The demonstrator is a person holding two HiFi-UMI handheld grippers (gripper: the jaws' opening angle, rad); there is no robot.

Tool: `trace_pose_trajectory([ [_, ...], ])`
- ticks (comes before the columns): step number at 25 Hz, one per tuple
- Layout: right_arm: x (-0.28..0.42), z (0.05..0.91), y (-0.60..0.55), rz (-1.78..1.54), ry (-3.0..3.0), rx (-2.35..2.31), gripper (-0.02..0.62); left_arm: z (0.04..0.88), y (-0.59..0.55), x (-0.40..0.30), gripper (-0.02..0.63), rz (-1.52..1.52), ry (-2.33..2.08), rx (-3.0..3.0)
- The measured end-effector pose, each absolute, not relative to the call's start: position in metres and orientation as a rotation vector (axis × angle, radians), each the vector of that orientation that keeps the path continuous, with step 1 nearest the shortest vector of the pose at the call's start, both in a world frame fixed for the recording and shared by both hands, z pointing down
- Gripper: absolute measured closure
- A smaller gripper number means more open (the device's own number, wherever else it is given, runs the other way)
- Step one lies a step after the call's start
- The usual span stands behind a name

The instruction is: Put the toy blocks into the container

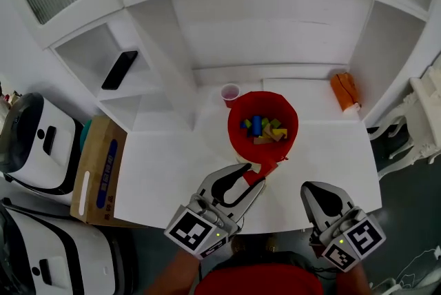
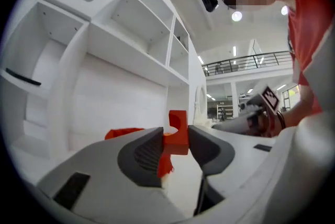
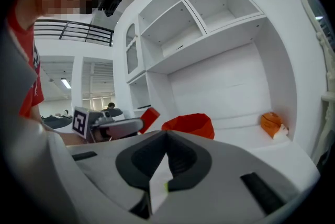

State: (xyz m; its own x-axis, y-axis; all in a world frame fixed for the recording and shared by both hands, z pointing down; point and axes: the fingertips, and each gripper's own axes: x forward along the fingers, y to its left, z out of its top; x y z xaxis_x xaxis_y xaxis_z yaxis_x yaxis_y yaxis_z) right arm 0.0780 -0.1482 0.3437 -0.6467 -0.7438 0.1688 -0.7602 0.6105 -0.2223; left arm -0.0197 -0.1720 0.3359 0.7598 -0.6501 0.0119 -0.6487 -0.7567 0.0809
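The left gripper's jaws clamp a red toy block with an arched notch, held at the near rim of the round red container. The container sits mid-table on the white table and holds coloured blocks. The right gripper's jaws are closed on nothing, above the table's front edge.

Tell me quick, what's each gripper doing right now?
Left gripper: closed on a red block.
Right gripper: closed, nothing between its jaws.
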Motion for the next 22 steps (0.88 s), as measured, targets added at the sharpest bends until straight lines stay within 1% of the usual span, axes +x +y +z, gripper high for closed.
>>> trace_pose_trajectory([
  [2, 0.079, 0.341, -0.147, 0.420, -2.773, 1.294, 0.594, 0.316, -0.197, -0.023, 0.428, -0.084, -1.137, 2.877],
  [4, 0.082, 0.339, -0.145, 0.412, -2.776, 1.298, 0.594, 0.310, -0.221, -0.024, 0.428, -0.074, -1.204, 2.850],
  [10, 0.093, 0.344, -0.145, 0.412, -2.751, 1.321, 0.594, 0.318, -0.261, -0.016, 0.428, -0.004, -1.265, 2.799],
  [12, 0.093, 0.351, -0.148, 0.422, -2.734, 1.309, 0.592, 0.316, -0.260, -0.011, 0.413, -0.021, -1.239, 2.813],
  [13, 0.091, 0.357, -0.149, 0.430, -2.725, 1.294, 0.560, 0.314, -0.258, -0.009, 0.407, -0.038, -1.226, 2.824],
  [15, 0.084, 0.370, -0.152, 0.439, -2.700, 1.251, 0.560, 0.309, -0.250, -0.006, 0.409, -0.083, -1.203, 2.847],
  [17, 0.075, 0.386, -0.155, 0.433, -2.671, 1.198, 0.558, 0.304, -0.240, -0.007, 0.545, -0.121, -1.203, 2.862],
  [18, 0.069, 0.394, -0.156, 0.428, -2.659, 1.167, 0.551, 0.303, -0.234, -0.008, 0.566, -0.127, -1.208, 2.868],
  [19, 0.062, 0.403, -0.157, 0.422, -2.648, 1.134, 0.529, 0.304, -0.228, -0.009, 0.592, -0.124, -1.213, 2.873],
  [22, 0.041, 0.432, -0.159, 0.385, -2.595, 1.017, 0.504, 0.314, -0.209, -0.013, 0.592, -0.083, -1.220, 2.886],
])
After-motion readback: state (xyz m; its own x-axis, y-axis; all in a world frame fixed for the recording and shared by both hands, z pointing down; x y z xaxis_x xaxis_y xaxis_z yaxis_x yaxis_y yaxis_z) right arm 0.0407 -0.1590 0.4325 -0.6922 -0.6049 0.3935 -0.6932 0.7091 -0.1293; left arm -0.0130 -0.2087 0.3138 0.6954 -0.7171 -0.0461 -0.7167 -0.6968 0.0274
